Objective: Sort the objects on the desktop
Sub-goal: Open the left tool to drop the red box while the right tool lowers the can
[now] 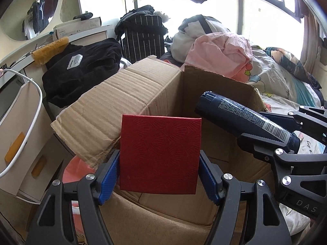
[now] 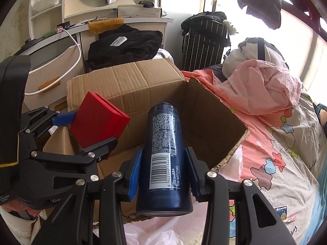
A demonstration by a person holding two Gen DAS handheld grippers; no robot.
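My left gripper (image 1: 158,175) is shut on a flat red box (image 1: 159,155), held upright over the near edge of an open cardboard box (image 1: 126,106). In the right wrist view the same red box (image 2: 98,120) shows at the left, tilted, between the left gripper's blue pads (image 2: 63,119). My right gripper (image 2: 164,173) is shut on a dark blue bottle (image 2: 163,159) with a barcode label, cap pointing away over the cardboard box (image 2: 130,81). From the left wrist view the bottle (image 1: 245,116) juts in from the right above the box's opening.
A bed with a pink and cartoon-print quilt (image 2: 265,132) lies right of the box. Black clothing (image 1: 81,69) and a dark checked bag (image 1: 143,38) sit behind it. A white desk with drawers (image 1: 26,132), a white cable and a mirror stand at the left. Pink plastic (image 2: 163,232) lies below.
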